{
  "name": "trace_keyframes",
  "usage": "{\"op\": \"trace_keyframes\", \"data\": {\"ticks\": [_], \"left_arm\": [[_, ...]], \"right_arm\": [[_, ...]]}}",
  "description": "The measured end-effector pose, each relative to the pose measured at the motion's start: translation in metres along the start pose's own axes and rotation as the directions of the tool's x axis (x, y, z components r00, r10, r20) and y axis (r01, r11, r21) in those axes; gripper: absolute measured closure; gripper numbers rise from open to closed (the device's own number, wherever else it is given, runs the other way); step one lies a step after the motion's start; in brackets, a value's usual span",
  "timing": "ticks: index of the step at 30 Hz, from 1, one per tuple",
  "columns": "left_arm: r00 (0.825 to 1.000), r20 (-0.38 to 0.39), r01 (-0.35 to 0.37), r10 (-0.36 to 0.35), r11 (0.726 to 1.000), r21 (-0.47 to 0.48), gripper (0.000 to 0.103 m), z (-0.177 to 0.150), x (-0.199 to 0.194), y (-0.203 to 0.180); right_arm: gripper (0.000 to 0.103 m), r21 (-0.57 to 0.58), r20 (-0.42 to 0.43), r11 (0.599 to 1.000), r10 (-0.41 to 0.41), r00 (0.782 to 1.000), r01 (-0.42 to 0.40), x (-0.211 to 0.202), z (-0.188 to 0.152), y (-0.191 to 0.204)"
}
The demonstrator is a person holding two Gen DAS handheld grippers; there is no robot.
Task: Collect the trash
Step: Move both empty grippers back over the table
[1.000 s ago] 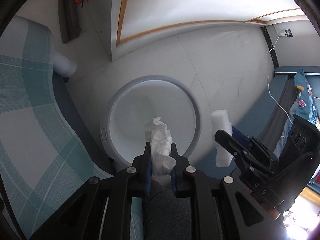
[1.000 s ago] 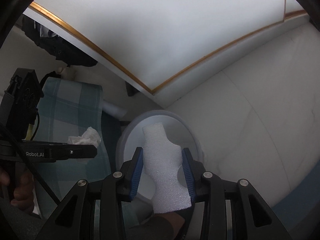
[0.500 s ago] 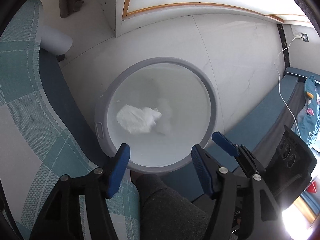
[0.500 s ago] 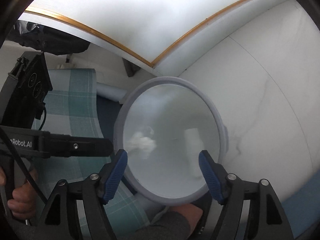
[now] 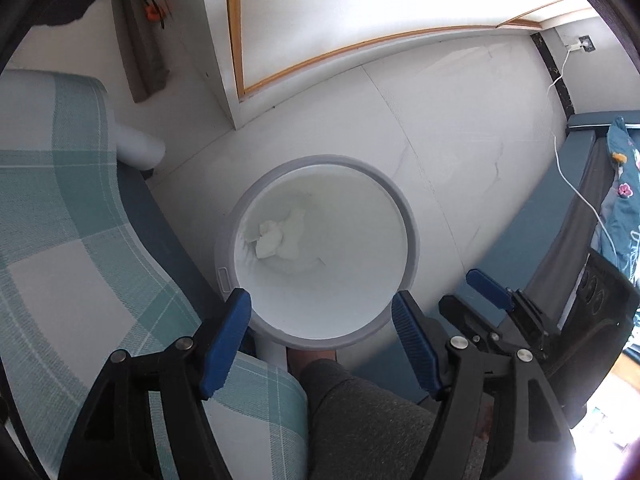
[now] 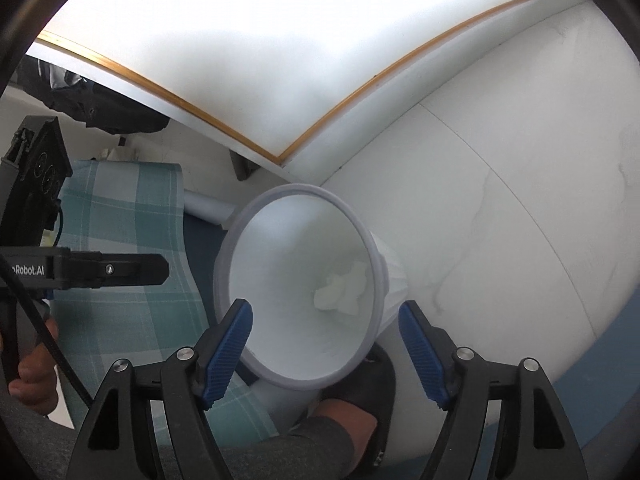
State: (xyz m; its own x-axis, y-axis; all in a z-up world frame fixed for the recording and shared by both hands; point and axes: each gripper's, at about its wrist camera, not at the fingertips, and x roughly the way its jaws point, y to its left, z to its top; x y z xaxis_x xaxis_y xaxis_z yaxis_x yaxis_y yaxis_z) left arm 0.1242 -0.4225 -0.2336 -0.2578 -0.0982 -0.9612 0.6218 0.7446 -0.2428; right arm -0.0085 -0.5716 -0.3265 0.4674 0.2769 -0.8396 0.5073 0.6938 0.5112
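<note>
Both pcs of trash, clamped in the tongs 1 s ago, now lie at the bottom of the white bin (image 5: pixel 412 236): crumpled tissue (image 5: pixel 270 236) touching foam pc (image 5: pixel 294 232). Left gripper (image 5: pixel 320 332) and right gripper (image 6: pixel 326 344) hang above the rim, jaws wide apart, empty. Bin stands on pale floor (image 5: pixel 460 140), beside checked cushion (image 5: pixel 60 216).

Trash (image 5: pixel 280 238) inside bin (image 5: pixel 412 248)
</note>
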Motion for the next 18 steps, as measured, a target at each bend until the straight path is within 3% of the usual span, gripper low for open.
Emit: {"op": "trace_keyframes", "data": {"ticks": [4, 6, 10, 14, 18], "left_arm": [[0.995, 0.097, -0.024, 0.024, 1.0, -0.002, 0.033, -0.015, -0.025, -0.002], [0.981, 0.184, -0.062, 0.062, 0.998, -0.006, 0.033, -0.021, -0.047, -0.005], [0.897, 0.405, -0.181, 0.176, 0.983, -0.026, 0.033, -0.042, -0.102, -0.011], [0.825, 0.532, -0.186, 0.192, 0.98, -0.066, 0.033, -0.067, -0.149, -0.01], [0.749, 0.622, -0.211, 0.227, 0.972, -0.101, 0.033, -0.091, -0.187, -0.014]], "right_arm": [[0.027, 0.008, 0.044, 1.0, 0.005, 0.999, -0.005, -0.023, 0.009, 0.001], [0.027, 0.001, 0.081, 1.0, 0.004, 0.997, -0.004, -0.04, 0.013, 0.005], [0.027, -0.021, 0.141, 1.0, -0.005, 0.99, 0.008, -0.072, 0.021, 0.014], [0.027, -0.078, 0.225, 0.996, -0.016, 0.974, 0.035, -0.111, 0.026, 0.03], [0.027, -0.153, 0.331, 0.986, -0.016, 0.943, 0.07, -0.155, 0.027, 0.062]]}}
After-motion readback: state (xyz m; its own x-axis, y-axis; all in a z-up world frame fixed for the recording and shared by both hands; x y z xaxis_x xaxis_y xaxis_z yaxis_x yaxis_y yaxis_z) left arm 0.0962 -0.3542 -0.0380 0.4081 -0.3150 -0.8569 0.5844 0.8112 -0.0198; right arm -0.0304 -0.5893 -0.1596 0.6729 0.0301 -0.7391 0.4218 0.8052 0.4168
